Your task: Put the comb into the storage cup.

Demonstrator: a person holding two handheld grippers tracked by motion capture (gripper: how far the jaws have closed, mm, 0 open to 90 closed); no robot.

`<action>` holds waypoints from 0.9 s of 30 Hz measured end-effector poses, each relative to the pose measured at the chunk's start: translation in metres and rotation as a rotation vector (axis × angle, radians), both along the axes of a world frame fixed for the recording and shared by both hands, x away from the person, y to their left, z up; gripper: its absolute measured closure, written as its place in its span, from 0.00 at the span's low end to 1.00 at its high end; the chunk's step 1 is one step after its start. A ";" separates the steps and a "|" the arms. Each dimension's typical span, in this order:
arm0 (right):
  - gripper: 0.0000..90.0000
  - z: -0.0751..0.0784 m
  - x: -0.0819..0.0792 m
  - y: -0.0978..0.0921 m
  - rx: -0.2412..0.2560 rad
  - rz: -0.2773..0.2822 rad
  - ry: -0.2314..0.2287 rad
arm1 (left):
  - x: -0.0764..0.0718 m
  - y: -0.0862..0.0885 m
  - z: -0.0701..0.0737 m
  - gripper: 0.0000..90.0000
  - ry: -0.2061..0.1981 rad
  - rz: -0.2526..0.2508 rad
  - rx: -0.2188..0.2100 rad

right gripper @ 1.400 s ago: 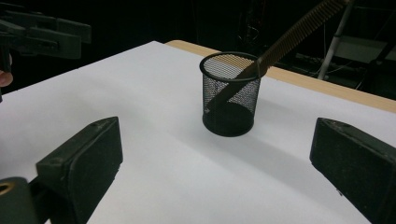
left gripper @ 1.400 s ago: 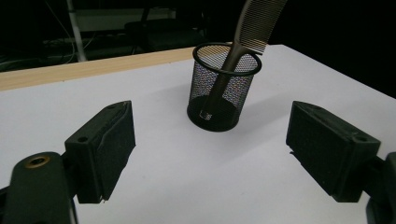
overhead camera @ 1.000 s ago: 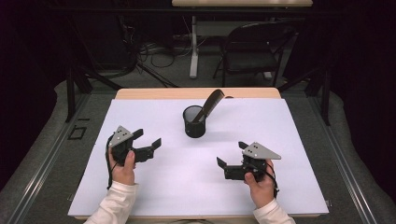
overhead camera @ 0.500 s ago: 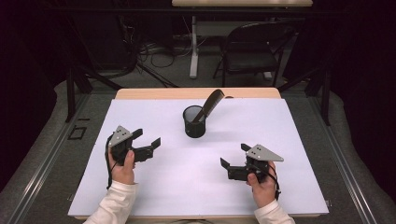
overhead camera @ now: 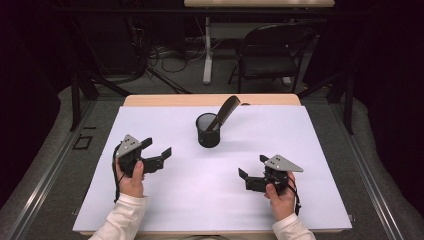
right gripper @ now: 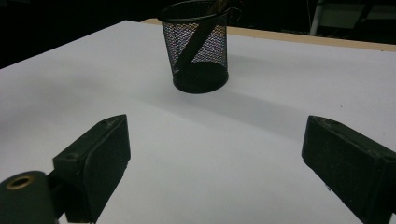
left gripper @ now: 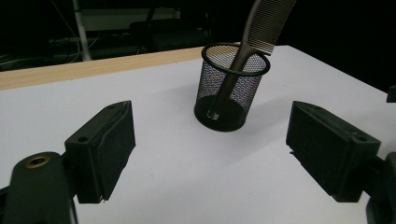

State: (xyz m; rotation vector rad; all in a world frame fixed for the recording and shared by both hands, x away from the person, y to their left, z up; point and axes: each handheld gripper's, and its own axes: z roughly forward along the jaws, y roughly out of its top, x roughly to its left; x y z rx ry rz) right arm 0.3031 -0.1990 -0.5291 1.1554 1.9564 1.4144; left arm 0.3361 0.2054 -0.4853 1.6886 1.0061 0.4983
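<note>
A black mesh cup point(overhead camera: 208, 131) stands upright toward the back of the white table top point(overhead camera: 300, 145), with a dark comb point(overhead camera: 226, 111) leaning out of it to the right. My left gripper point(overhead camera: 156, 151) rests at the left, open and empty, pointing toward the cup point(left gripper: 232, 88) with the comb point(left gripper: 261, 23) ahead. My right gripper point(overhead camera: 252, 167) sits at the front right, open and empty, well short of the cup point(right gripper: 198, 46).
A wooden strip point(overhead camera: 210, 100) borders the table's far edge. Behind it stand a black chair point(overhead camera: 270, 50) and a desk leg with cables on the floor. Metal rails point(overhead camera: 370, 165) run along both sides of the table.
My right gripper has slid slightly right and toward the front edge. The left gripper, cup and comb have stayed put.
</note>
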 end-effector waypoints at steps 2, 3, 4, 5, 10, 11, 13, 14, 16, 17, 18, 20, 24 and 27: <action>0.09 -0.001 0.001 -0.001 -0.001 -0.003 0.002 | 0.000 0.000 0.000 0.17 0.001 0.001 0.001; 0.09 -0.002 0.001 -0.001 0.002 -0.007 0.002 | 0.000 0.000 0.000 0.17 0.000 0.001 0.000; 0.09 -0.002 0.001 -0.001 0.001 -0.008 0.005 | 0.000 0.000 0.000 0.17 0.000 0.001 0.000; 0.09 -0.003 0.002 -0.002 0.003 -0.007 0.008 | 0.001 0.001 0.000 0.17 -0.001 0.000 -0.001; 0.10 -0.004 0.003 -0.002 0.002 -0.015 0.013 | 0.001 0.001 -0.001 0.17 -0.001 0.001 -0.001; 0.10 -0.004 0.003 -0.002 0.004 -0.015 0.017 | 0.001 0.001 -0.001 0.17 0.000 0.001 -0.001; 0.10 -0.005 0.003 -0.003 0.000 -0.015 0.016 | 0.001 0.001 -0.001 0.17 0.000 0.001 -0.001; 0.10 -0.005 0.003 -0.003 0.000 -0.015 0.018 | 0.001 0.001 -0.001 0.17 0.000 0.001 0.000; 0.10 -0.005 0.004 -0.003 0.000 -0.016 0.018 | 0.001 0.001 -0.001 0.17 0.001 0.003 -0.002; 0.10 -0.005 0.004 -0.003 -0.001 -0.015 0.019 | 0.001 0.001 -0.001 0.17 0.001 0.003 -0.002; 0.10 -0.005 0.004 -0.003 -0.002 -0.015 0.020 | 0.001 0.001 -0.001 0.17 0.000 0.002 0.000; 0.10 -0.005 0.004 -0.003 -0.002 -0.019 0.022 | 0.001 0.001 0.000 0.17 -0.001 0.002 -0.001; 0.10 -0.005 0.004 -0.003 0.000 -0.019 0.025 | 0.001 0.001 0.000 0.17 0.001 0.004 -0.003; 0.11 -0.006 0.004 -0.003 0.001 -0.020 0.029 | 0.001 0.001 0.000 0.17 0.000 0.005 -0.003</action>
